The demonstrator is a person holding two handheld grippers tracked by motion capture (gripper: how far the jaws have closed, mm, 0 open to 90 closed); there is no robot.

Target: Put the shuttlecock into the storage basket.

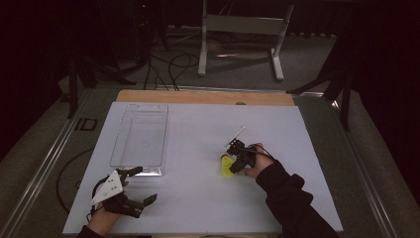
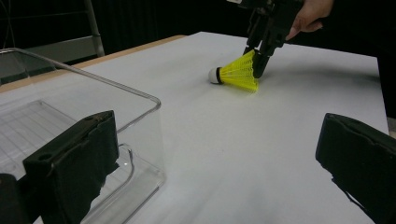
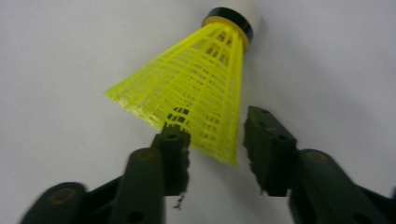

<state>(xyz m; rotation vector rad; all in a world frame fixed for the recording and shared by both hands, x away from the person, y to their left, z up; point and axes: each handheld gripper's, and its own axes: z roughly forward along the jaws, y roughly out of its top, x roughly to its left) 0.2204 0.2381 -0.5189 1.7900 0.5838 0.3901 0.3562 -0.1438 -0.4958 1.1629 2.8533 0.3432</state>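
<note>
Yellow shuttlecock (image 3: 196, 88), one; clear plastic tray (image 1: 140, 134), one; tongs, two

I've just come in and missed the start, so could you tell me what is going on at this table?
A person holds a gripper in each hand. The right gripper is at the open rim of a yellow shuttlecock lying on its side on the white table; its jaws straddle the skirt's edge, not yet clearly gripping. The left gripper waits open beside a clear plastic bin.
</note>
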